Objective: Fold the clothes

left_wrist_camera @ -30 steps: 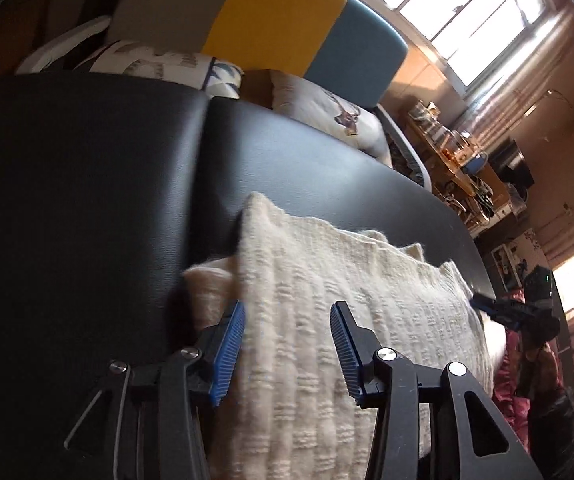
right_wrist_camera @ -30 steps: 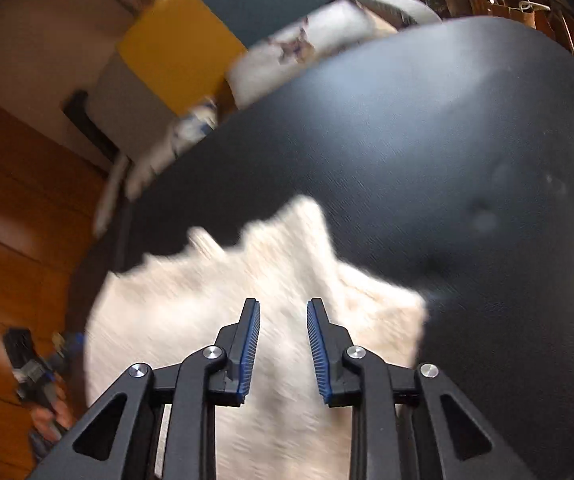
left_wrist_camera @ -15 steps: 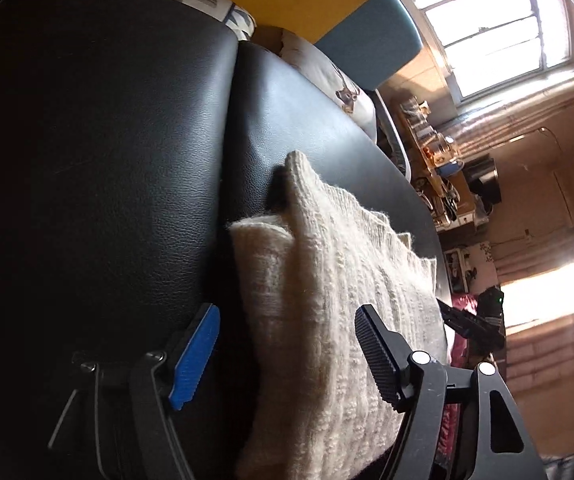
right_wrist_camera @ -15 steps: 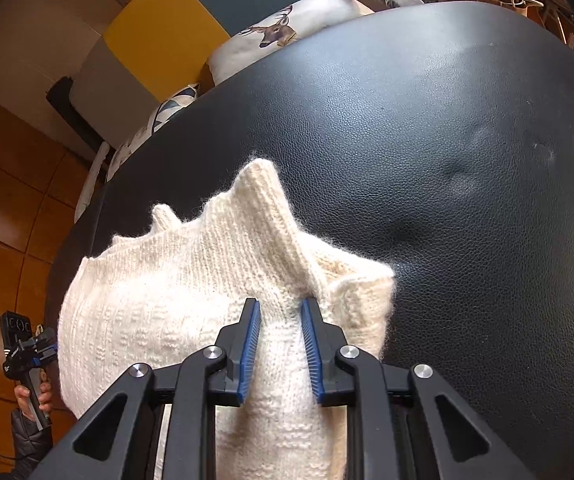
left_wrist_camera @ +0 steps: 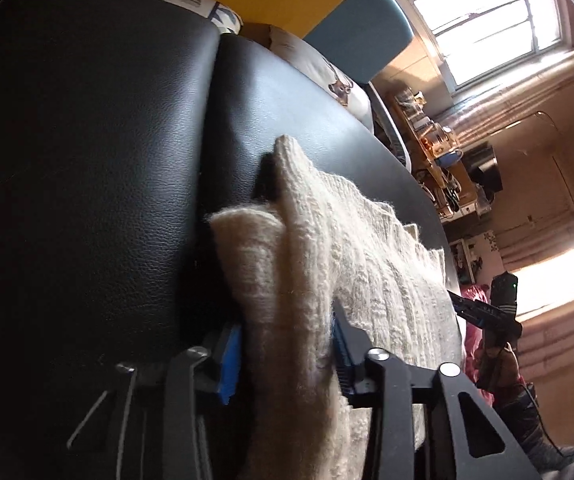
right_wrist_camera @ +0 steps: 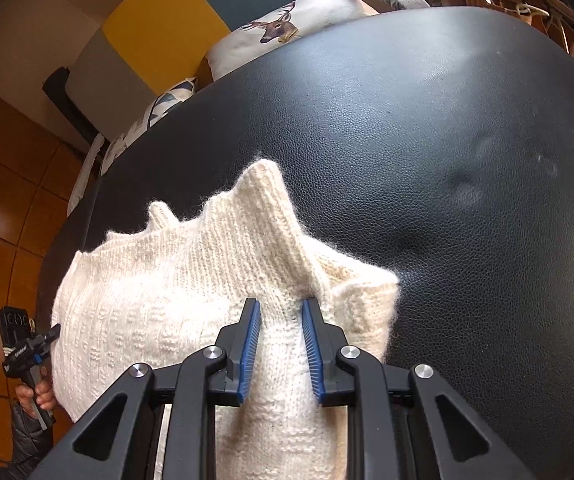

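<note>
Right wrist: sweater [right_wrist_camera: 175, 300] fold pinched between right tool [right_wrist_camera: 281, 344] pads.

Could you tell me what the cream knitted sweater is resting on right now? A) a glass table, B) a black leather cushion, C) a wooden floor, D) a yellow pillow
B: the cream knitted sweater lies on the black leather cushion, with both hand-held grippers closed on its folds.
</note>
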A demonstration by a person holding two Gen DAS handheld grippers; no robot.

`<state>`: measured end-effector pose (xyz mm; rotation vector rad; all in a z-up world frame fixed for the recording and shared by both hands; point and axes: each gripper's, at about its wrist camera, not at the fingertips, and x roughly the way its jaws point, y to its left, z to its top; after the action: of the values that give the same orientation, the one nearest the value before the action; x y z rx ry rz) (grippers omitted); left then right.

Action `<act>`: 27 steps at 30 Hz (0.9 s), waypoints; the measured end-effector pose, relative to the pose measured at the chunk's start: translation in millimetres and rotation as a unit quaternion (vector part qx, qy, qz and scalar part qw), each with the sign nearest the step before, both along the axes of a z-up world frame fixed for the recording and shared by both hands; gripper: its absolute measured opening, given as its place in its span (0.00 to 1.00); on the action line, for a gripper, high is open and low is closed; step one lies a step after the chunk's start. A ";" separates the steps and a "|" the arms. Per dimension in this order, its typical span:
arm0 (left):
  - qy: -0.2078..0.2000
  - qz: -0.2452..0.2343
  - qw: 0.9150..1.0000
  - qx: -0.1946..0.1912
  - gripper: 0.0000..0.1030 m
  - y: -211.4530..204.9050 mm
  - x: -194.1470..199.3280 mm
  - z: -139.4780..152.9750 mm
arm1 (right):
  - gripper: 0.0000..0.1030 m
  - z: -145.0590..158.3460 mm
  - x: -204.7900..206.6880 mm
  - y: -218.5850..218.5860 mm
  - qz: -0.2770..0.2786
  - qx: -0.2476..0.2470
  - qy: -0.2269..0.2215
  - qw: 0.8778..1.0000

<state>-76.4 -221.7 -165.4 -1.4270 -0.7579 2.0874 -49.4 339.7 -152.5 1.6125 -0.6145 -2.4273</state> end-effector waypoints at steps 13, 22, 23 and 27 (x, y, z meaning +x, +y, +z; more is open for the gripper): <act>-0.005 0.053 0.998 0.025 0.15 1.4 -4.2 22.9 | 0.21 24.0 35.8 -46.3 0.219 0.197 -0.028 0.955; -0.009 0.085 0.990 0.112 0.15 -1.1 -6.5 48.5 | 0.22 9.7 31.1 -54.7 0.238 0.218 -0.038 0.946; -0.007 0.087 0.988 0.125 0.15 0.8 -6.6 55.1 | 0.23 9.6 29.7 -58.0 0.240 0.224 -0.042 0.944; 0.006 0.089 0.983 0.163 0.15 23.5 -5.4 87.0 | 0.24 9.8 24.4 -72.2 0.245 0.246 -0.053 0.936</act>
<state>-81.8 -198.2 -78.3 -1.2025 -1.1994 1.9824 -25.0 267.5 -142.7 1.7965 0.3929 -2.2132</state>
